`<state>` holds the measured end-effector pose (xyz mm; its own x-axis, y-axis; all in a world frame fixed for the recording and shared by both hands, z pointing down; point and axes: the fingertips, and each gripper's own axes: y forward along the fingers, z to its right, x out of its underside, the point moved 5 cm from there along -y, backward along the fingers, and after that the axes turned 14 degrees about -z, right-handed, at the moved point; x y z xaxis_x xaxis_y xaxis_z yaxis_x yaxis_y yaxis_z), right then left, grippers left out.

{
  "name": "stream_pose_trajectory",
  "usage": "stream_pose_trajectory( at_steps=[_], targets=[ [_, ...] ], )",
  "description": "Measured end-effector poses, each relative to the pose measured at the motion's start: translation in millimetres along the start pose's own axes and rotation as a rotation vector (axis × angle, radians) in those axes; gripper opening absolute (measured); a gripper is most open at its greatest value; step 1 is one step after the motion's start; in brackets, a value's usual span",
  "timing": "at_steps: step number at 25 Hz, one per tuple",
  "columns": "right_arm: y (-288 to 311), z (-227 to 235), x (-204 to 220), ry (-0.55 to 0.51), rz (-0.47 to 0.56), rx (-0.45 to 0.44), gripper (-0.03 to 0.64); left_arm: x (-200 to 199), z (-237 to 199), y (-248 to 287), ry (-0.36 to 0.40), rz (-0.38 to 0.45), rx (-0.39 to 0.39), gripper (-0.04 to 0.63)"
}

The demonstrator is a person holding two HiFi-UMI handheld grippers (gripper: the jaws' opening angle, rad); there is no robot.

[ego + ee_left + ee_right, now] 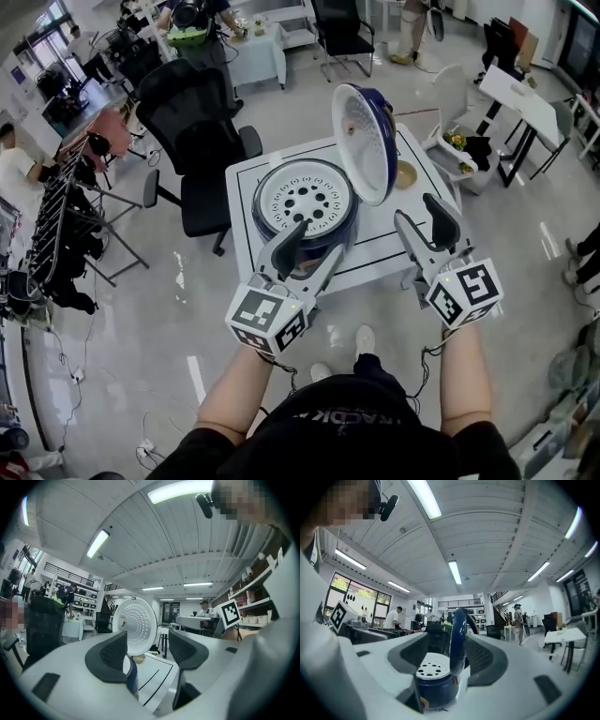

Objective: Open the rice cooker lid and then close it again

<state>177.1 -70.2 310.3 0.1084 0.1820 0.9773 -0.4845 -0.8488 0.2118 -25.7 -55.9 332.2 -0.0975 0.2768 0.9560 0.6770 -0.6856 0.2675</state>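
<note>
**Rice cooker open, both tongs wide and empty**

The rice cooker (257, 211) stands on a white bench (375, 253), towards the bench's left side as the head view shows it. Its dark blue body is open at the top, with a white perforated tray (303, 200) lying flat inside. The lid (366, 141) is swung fully up on the cooker's far right side and stands nearly upright, its pale dotted underside facing back over the pot.

The left tongs (323, 236) sit at the cooker's near edge, pointing level across it. In the left gripper view their jaws stand wide apart (147, 646) with nothing pressed between the pads. The raised lid (136, 624) shows through the gap, farther off, and a slice of the blue body (132, 677) sits low beside the left-hand jaw.

The right tongs (416, 208) are to the right of the cooker, on the near side of the lid and clear of both. Their jaws are also spread wide (450, 653) and grip nothing. The right gripper view looks between them at the cooker (436, 686) and the lid (457, 634), seen edge-on, both standing beyond the pads.

A small bowl (406, 173) rests on the bench just right of the lid. A black office chair (192, 131) stands on the floor to the cooker's left.
</note>
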Motion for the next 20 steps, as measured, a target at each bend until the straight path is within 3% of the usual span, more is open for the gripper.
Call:
stream_pose_trajectory(
  at_steps=[12, 20],
  targets=[
    [-22, -50, 5, 0.002, 0.021, 0.002, 0.235, 15, 3, -56, 0.017, 0.006, -0.008, 0.27],
    [-31, -55, 1, 0.0, 0.031, 0.012, 0.235, 10, 10, -63, 0.035, 0.017, -0.001, 0.27]
  ],
)
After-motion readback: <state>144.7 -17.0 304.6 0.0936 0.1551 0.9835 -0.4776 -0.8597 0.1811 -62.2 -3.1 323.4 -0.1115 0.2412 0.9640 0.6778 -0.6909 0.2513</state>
